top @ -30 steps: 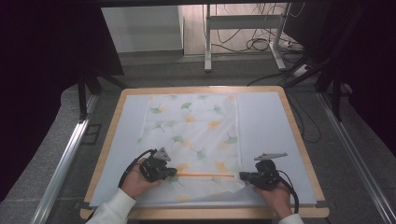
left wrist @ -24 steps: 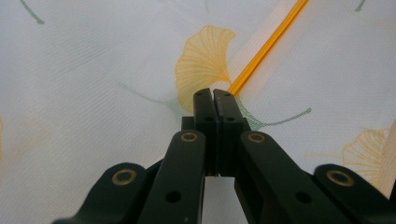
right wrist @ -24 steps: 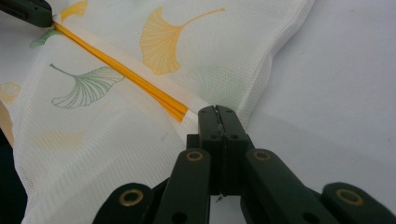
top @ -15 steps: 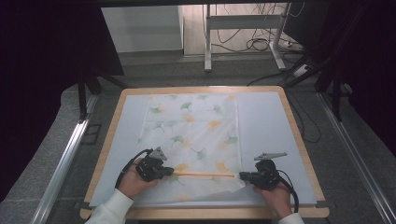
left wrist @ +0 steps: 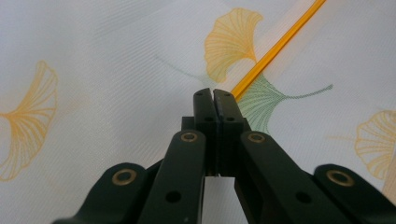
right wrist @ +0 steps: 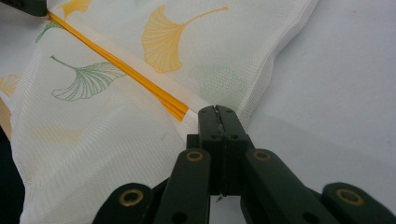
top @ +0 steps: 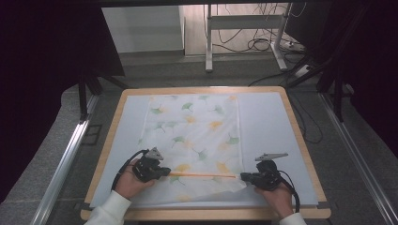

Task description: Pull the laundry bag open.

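At the near edge of the surface (top: 300, 140), the left gripper (top: 162, 172) at 7 o'clock and the right gripper (top: 246, 176) at 5 o'clock each have their fingers closed on an end of the orange-striped band (top: 202, 175) of a ginkgo-leaf mesh cloth (top: 197, 131). The band runs taut between them. Beyond it the cloth lies flat toward 12 o'clock, with its near part folded and rumpled.
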Demonstrator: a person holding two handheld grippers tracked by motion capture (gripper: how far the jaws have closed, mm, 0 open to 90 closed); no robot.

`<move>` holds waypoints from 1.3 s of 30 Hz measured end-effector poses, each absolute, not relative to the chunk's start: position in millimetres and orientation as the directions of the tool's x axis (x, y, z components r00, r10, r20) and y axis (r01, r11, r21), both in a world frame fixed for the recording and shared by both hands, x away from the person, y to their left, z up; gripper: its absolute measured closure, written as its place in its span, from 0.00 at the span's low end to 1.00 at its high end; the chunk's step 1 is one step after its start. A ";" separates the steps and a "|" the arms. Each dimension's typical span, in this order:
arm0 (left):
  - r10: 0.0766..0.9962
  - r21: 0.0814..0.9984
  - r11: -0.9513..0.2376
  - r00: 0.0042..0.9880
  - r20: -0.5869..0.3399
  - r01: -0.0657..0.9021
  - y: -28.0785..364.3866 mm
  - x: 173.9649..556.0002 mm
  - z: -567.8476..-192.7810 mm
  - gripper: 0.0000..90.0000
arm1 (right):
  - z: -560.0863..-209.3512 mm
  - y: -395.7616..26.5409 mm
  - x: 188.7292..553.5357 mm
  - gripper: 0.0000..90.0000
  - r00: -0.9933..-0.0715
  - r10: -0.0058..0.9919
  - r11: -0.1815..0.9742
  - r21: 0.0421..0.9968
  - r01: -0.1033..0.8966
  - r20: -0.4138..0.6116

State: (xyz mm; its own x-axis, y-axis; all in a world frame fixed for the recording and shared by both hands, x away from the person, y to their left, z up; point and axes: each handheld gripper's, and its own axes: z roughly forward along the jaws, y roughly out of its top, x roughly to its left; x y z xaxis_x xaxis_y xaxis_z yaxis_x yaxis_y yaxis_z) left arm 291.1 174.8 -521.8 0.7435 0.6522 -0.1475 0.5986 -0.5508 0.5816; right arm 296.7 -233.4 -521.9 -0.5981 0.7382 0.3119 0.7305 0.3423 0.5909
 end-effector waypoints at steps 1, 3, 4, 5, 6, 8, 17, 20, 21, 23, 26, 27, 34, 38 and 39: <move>0.654 0.581 -0.551 0.743 -0.145 0.599 175.8 290.8 -521.7 1.00 | -521.8 -233.5 296.8 1.00 -0.599 0.737 0.344 0.590 0.731 0.312; 0.659 0.581 -0.548 0.738 -0.145 0.602 178.2 290.2 -521.9 1.00 | -521.8 -233.6 297.1 1.00 -0.601 0.736 0.346 0.590 0.730 0.312; 0.660 0.579 -0.548 0.737 -0.144 0.604 180.3 290.0 -521.8 1.00 | -521.9 -233.7 297.2 1.00 -0.601 0.735 0.346 0.590 0.729 0.312; 0.665 0.580 -0.540 0.731 -0.149 0.610 182.9 289.7 -522.1 1.00 | -521.9 -233.8 297.5 1.00 -0.602 0.735 0.346 0.590 0.730 0.313; 0.669 0.580 -0.536 0.728 -0.151 0.613 185.3 289.5 -522.3 1.00 | -521.8 -233.7 297.6 1.00 -0.600 0.735 0.345 0.588 0.732 0.315; 0.679 0.581 -0.526 0.718 -0.154 0.621 189.7 288.8 -522.8 1.00 | -521.6 -233.7 297.7 1.00 -0.602 0.734 0.348 0.587 0.731 0.314; 0.693 0.579 -0.518 0.706 -0.148 0.630 196.9 286.4 -522.8 1.00 | -521.3 -232.9 296.8 1.00 -0.605 0.736 0.354 0.590 0.726 0.303; 0.701 0.579 -0.507 0.696 -0.154 0.639 201.1 285.9 -523.0 1.00 | -521.3 -233.2 297.3 1.00 -0.605 0.735 0.354 0.588 0.727 0.306; 0.706 0.580 -0.501 0.691 -0.156 0.642 203.5 285.7 -523.2 1.00 | -521.3 -233.3 297.4 1.00 -0.604 0.735 0.352 0.587 0.729 0.308; 0.711 0.579 -0.494 0.685 -0.160 0.648 207.3 285.4 -523.5 1.00 | -521.4 -233.3 297.4 1.00 -0.606 0.735 0.354 0.589 0.727 0.306; 0.720 0.581 -0.486 0.676 -0.156 0.652 212.1 284.9 -523.7 1.00 | -521.3 -233.1 297.0 1.00 -0.605 0.736 0.353 0.589 0.727 0.305; 0.723 0.581 -0.483 0.673 -0.158 0.655 214.0 284.7 -523.8 1.00 | -521.4 -233.0 296.9 1.00 -0.605 0.736 0.353 0.591 0.726 0.303; 0.731 0.579 -0.482 0.666 -0.148 0.658 220.2 284.0 -523.8 1.00 | -521.2 -233.2 297.0 1.00 -0.607 0.735 0.355 0.589 0.726 0.304; 0.741 0.577 -0.475 0.656 -0.145 0.664 224.9 282.8 -523.7 1.00 | -521.4 -233.0 296.9 1.00 -0.606 0.735 0.354 0.591 0.725 0.302; 0.743 0.577 -0.473 0.653 -0.144 0.666 226.3 282.5 -523.7 1.00 | -521.4 -233.0 296.9 1.00 -0.606 0.736 0.354 0.591 0.725 0.302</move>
